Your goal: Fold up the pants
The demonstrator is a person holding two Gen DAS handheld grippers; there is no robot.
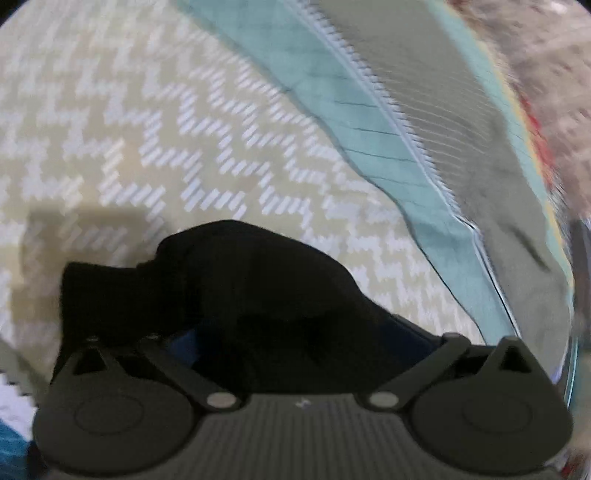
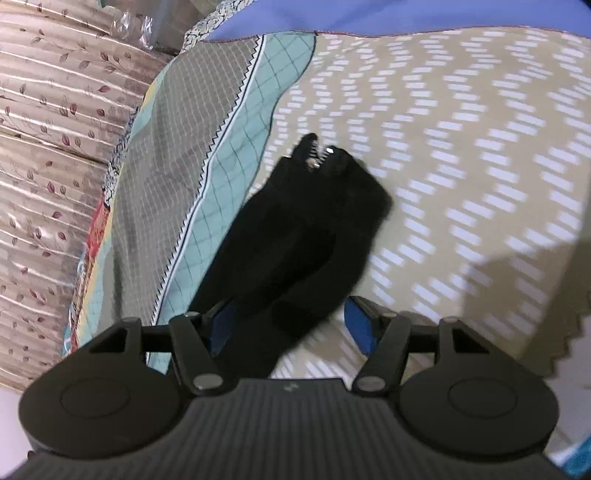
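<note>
The black pants (image 2: 306,221) lie bunched on a beige bedspread with white zigzag dashes (image 2: 461,147); an open zipper with a metal button shows at their far end. My right gripper (image 2: 291,325) has its blue pads wide apart, with black cloth running between them. In the left wrist view the pants (image 1: 240,288) are a dark mound lying over my left gripper (image 1: 299,339). Its blue pads peek out on either side, far apart. The cloth hides the fingertips.
A teal and grey checked pillow or quilt (image 2: 192,155) lies at the bed's left side and also shows in the left wrist view (image 1: 424,129). A floral beige padded surface (image 2: 48,147) stands beyond it. A blue sheet (image 2: 406,14) lies at the far end.
</note>
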